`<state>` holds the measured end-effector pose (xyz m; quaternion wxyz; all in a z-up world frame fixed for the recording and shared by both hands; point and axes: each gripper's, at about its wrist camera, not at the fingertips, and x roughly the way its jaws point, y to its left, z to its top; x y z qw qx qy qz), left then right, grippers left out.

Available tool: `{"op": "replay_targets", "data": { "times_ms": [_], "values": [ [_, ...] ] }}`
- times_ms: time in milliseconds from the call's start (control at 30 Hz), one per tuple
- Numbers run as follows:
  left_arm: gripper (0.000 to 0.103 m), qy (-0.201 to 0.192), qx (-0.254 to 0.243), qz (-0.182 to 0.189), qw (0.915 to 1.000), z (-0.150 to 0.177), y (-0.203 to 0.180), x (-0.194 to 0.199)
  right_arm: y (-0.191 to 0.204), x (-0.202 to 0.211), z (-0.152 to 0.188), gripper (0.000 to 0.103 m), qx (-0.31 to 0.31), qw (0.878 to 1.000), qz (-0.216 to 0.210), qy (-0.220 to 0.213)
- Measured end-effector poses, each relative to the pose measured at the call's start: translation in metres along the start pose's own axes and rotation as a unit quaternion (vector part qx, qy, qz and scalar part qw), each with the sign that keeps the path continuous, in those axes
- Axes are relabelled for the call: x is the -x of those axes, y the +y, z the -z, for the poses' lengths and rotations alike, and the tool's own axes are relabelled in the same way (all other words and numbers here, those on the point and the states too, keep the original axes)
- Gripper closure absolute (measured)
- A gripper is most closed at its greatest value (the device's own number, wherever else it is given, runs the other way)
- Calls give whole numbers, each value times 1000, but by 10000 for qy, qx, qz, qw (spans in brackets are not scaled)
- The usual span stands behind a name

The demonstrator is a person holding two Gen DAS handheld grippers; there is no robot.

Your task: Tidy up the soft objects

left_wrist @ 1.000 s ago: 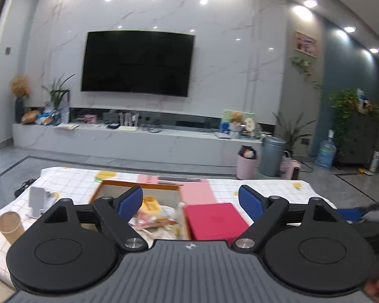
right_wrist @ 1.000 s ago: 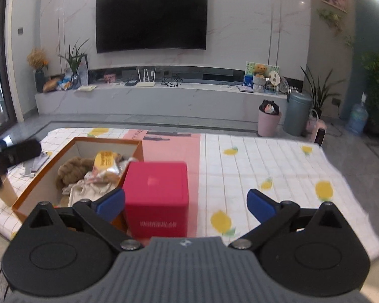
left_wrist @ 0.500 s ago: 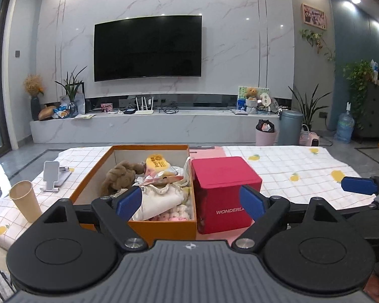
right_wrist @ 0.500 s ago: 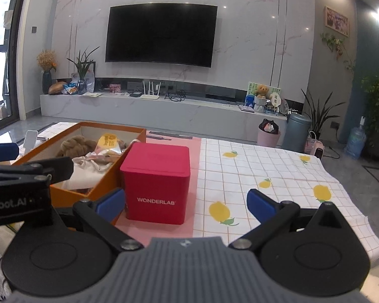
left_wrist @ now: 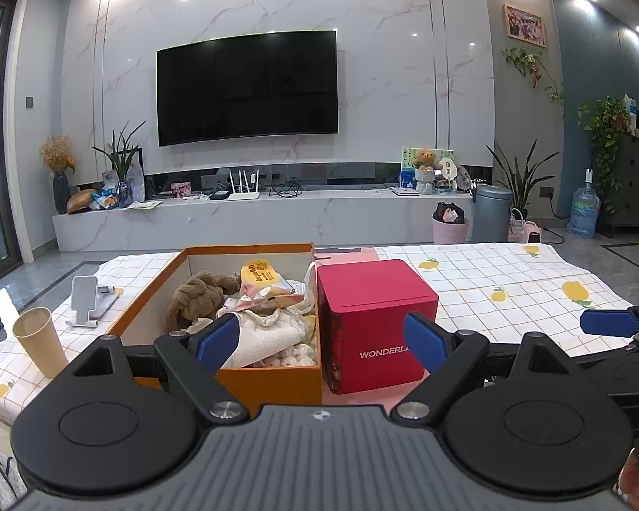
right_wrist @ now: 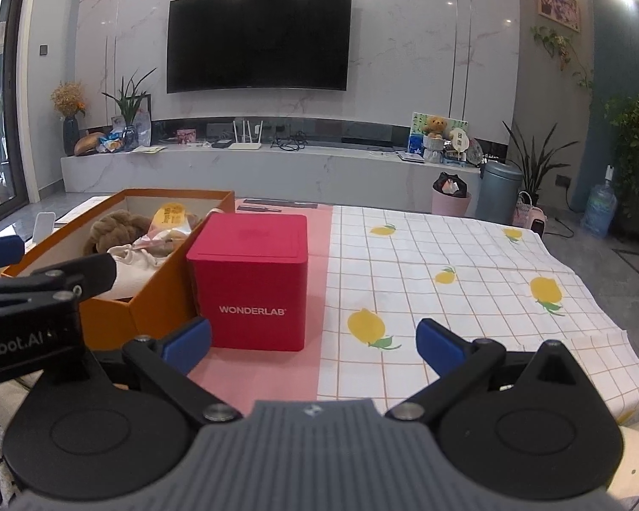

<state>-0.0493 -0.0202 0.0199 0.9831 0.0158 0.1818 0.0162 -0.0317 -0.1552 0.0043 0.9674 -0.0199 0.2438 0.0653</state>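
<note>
An open orange box (left_wrist: 272,377) (right_wrist: 119,315) on the table holds soft things: a brown plush toy (left_wrist: 200,298) (right_wrist: 115,225), a white cloth (left_wrist: 268,334), pink fluffy pieces and a yellow-tagged packet (left_wrist: 257,274). A closed red WONDERLAB box (left_wrist: 375,323) (right_wrist: 251,285) stands against its right side. My left gripper (left_wrist: 319,343) is open and empty, just in front of both boxes. My right gripper (right_wrist: 315,345) is open and empty, before the red box and the lemon-print cloth.
A paper cup (left_wrist: 40,340) and a white phone stand (left_wrist: 87,306) sit left of the orange box. The lemon-print tablecloth (right_wrist: 468,281) covers the table to the right. The left gripper's body (right_wrist: 30,298) shows at the right view's left edge.
Both grippers have drawn back and dropped lower, so the boxes sit farther ahead and more side-on. Both stayed open and empty.
</note>
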Motion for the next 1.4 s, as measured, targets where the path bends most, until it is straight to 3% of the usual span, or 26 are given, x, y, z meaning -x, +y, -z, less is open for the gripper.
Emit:
{"op": "replay_targets", "data": {
  "times_ms": [1400],
  "values": [
    [1,79,22,-77,9999,-3,-2,0,1,1,2,3,38,10000,72,-37]
  ]
}}
